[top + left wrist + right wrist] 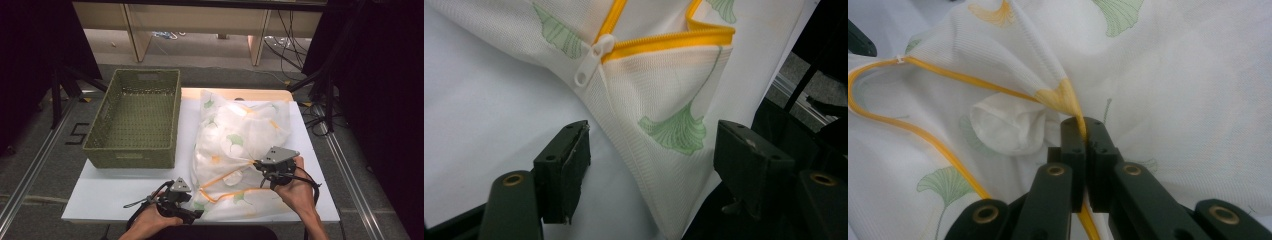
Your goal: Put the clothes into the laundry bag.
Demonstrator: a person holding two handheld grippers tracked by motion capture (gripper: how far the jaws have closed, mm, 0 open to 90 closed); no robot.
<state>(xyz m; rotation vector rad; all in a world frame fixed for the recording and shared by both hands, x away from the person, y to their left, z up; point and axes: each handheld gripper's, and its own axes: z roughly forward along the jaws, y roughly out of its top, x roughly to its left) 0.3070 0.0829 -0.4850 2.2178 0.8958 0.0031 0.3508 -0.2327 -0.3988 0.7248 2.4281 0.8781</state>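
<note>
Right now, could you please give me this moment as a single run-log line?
right claw: shut on mesh bag zipper edge | left claw: open, astride bag corner | zipper: part open | basket: left of bag

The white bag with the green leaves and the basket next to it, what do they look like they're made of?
The bag looks like fine synthetic mesh, matte and half see-through: the left gripper view shows a tight grid weave. Its zipper has yellow tape and a white, probably plastic, pull. The basket is olive green, woven with regular holes, possibly plastic or paper cord.
</note>
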